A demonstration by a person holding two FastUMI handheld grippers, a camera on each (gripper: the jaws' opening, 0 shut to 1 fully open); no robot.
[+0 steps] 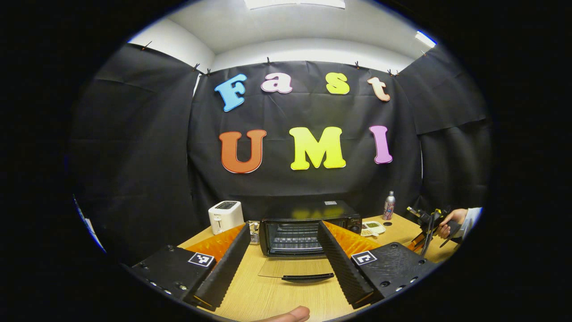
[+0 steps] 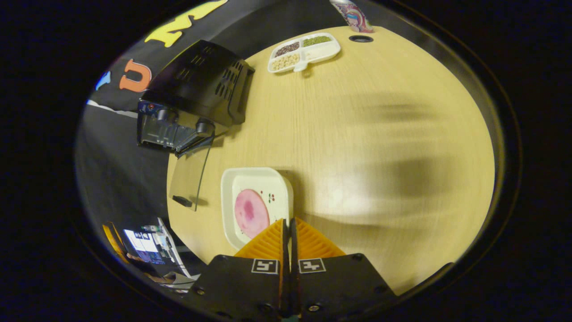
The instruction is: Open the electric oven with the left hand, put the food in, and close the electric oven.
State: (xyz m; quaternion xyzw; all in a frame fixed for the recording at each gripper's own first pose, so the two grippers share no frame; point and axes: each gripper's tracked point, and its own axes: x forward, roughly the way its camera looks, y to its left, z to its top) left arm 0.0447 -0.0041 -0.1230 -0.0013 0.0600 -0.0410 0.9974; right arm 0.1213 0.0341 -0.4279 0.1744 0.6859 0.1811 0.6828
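Observation:
The black electric oven (image 1: 308, 223) stands at the back of the table with its glass door (image 1: 295, 267) folded down flat and its handle (image 1: 308, 277) toward me. My left gripper (image 1: 283, 228) is open in front of the cavity, holding nothing. Over the table's right side a hand (image 1: 449, 222) holds my right gripper (image 1: 429, 223). In the right gripper view, my right gripper (image 2: 289, 221) is shut on the near rim of a white square plate (image 2: 263, 183) carrying a pink slice of food (image 2: 251, 212). The oven (image 2: 196, 85) and its lowered door (image 2: 190, 179) lie off to the left.
A white toaster (image 1: 225, 216) stands left of the oven. Right of it are a divided snack tray (image 1: 372, 229) and a bottle (image 1: 389, 205). The tray (image 2: 304, 51) sits at the table's far end. Bare wood (image 2: 380, 156) stretches right of the plate.

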